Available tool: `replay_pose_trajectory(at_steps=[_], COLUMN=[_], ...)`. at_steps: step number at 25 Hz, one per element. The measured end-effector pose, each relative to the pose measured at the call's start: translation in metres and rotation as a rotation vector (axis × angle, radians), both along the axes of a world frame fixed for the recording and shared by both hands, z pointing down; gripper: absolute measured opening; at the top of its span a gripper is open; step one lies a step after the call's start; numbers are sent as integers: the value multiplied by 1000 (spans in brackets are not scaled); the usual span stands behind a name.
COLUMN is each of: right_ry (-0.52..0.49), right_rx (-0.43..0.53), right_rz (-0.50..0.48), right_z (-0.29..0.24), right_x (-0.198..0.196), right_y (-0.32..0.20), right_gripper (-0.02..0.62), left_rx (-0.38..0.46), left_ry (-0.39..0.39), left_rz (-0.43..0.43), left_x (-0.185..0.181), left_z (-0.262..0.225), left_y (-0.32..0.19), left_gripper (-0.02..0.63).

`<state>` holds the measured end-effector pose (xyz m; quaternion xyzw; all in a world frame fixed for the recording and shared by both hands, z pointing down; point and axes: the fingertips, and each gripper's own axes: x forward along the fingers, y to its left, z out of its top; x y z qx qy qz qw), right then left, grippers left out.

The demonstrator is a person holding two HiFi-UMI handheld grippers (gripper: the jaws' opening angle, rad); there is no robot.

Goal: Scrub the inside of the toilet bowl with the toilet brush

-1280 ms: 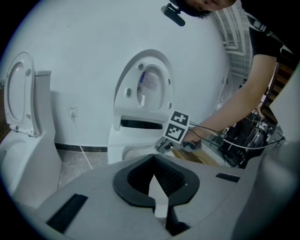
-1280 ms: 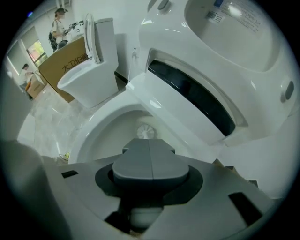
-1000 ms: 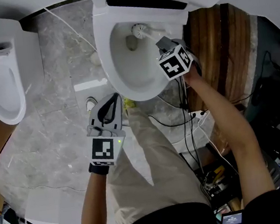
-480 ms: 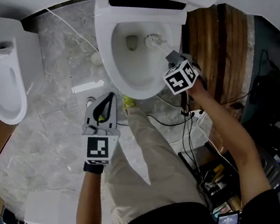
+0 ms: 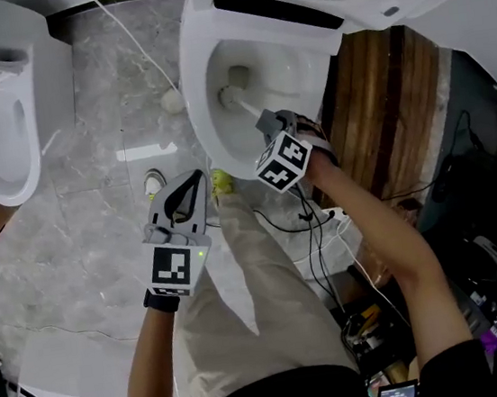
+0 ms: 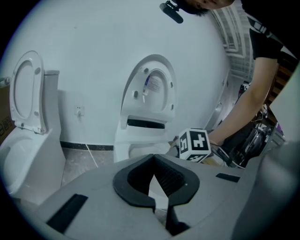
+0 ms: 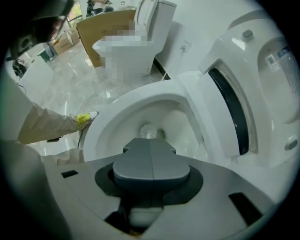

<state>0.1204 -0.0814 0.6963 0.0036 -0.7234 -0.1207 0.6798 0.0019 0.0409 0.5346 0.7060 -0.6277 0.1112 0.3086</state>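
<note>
The white toilet bowl (image 5: 208, 130) stands open at the top of the head view, seat and lid raised. My right gripper (image 5: 266, 123) hovers over the bowl's near right rim, shut on the toilet brush handle. The white brush head (image 5: 228, 97) presses low inside the bowl beside the drain hole. In the right gripper view the brush head (image 7: 147, 131) shows just past the shut right gripper (image 7: 150, 142), deep in the bowl (image 7: 105, 124); the handle is hidden. My left gripper (image 5: 191, 182) hangs over the floor left of the bowl, shut and empty. Its jaws (image 6: 153, 164) face the toilet (image 6: 140, 136).
A second white toilet (image 5: 4, 134) stands at the left, also seen as the left toilet (image 6: 23, 140). A wooden panel (image 5: 400, 109) flanks the bowl's right side. Black cables (image 5: 319, 220) and clutter lie at lower right. A white cord (image 5: 133, 45) crosses the marble floor. A shoe (image 5: 221, 183) sits by the bowl.
The brush head swept from the bowl's right wall across to the left, near the drain. My right gripper moved left with it. The left gripper stayed almost still.
</note>
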Motion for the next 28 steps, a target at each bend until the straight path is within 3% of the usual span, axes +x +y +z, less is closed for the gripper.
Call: replay_pose_trajectory(at_steps=[8, 14, 16, 21, 26, 28], right_ry=[6, 125, 155, 165, 142, 89], right_rx=[144, 227, 236, 213, 93, 46], right_rz=[-110, -259, -261, -120, 199, 360], right_z=[23, 45, 51, 58, 59, 53], right_x=[-46, -28, -22, -12, -13, -18], right_y=[-42, -58, -62, -44, -10, -6], right_gripper=[160, 160, 161, 161, 161, 162], left_rx=[-17, -38, -36, -47, -59, -61], left_ry=[14, 33, 41, 43, 68, 69], left_rz=[-86, -91, -86, -72, -67, -57], left_x=[-7, 6, 10, 17, 26, 28], left_z=[11, 19, 20, 21, 19, 18], left_y=[10, 13, 11, 13, 21, 22], left_gripper=[17, 17, 17, 17, 17, 17])
